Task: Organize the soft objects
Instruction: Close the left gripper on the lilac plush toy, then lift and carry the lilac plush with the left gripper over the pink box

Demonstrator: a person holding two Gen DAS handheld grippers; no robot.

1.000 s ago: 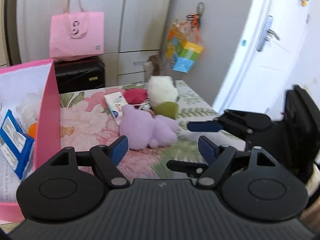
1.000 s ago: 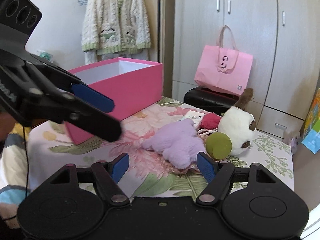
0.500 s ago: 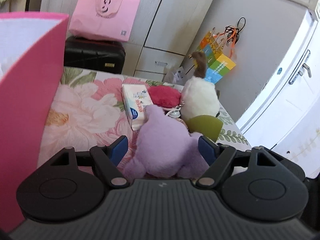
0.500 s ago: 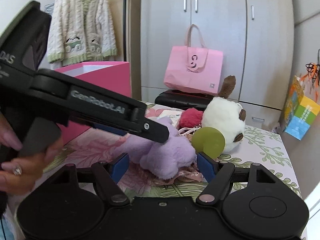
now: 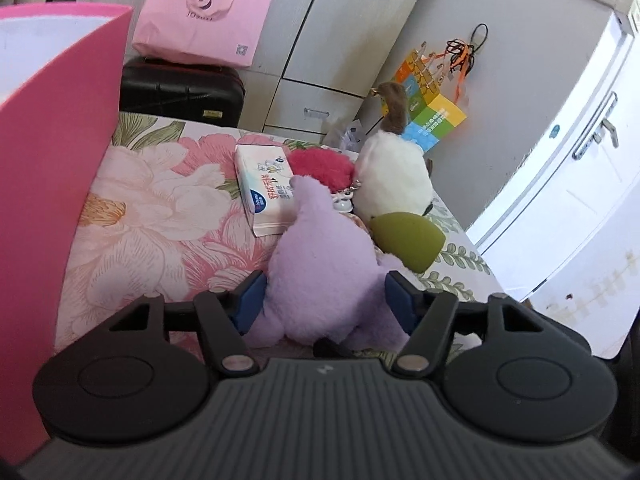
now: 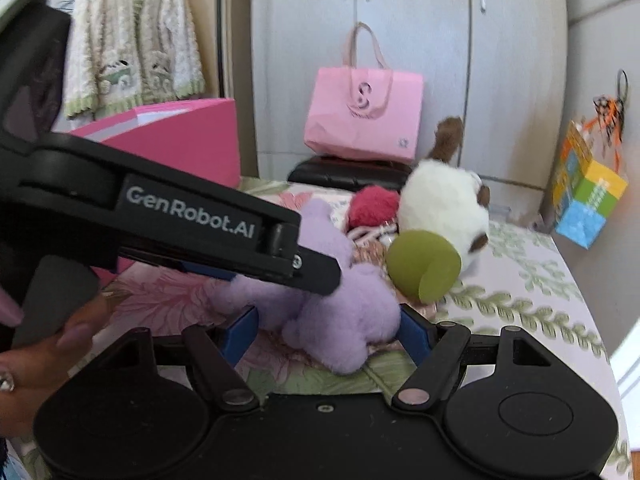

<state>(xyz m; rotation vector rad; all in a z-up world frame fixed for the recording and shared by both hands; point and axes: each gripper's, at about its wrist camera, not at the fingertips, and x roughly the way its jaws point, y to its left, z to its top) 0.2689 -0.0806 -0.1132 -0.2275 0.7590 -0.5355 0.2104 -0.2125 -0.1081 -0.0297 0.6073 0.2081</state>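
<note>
A purple plush toy [image 5: 324, 272] lies on the floral tabletop; it also shows in the right wrist view [image 6: 344, 304]. My left gripper [image 5: 326, 300] is open, its blue pads on either side of the plush. My right gripper [image 6: 330, 330] is open, close in front of the same plush. The left gripper's body [image 6: 192, 224] crosses the right wrist view above the plush. Behind lie a green sponge [image 5: 406, 240], a white plush with a brown ear [image 5: 394, 176], a red fluffy ball [image 5: 320, 166] and a tissue pack [image 5: 266, 188].
A pink box [image 5: 52, 168] stands at the left of the floral table [image 5: 160, 208]. A pink bag [image 5: 204, 16] sits on a black suitcase [image 5: 180, 92] behind the table. A colourful bag [image 5: 432, 116] hangs on the wall. The table's right edge is near the door.
Both grippers have moved forward toward the purple plush. My left gripper's fingers now straddle it, and the right gripper has come closer to it.
</note>
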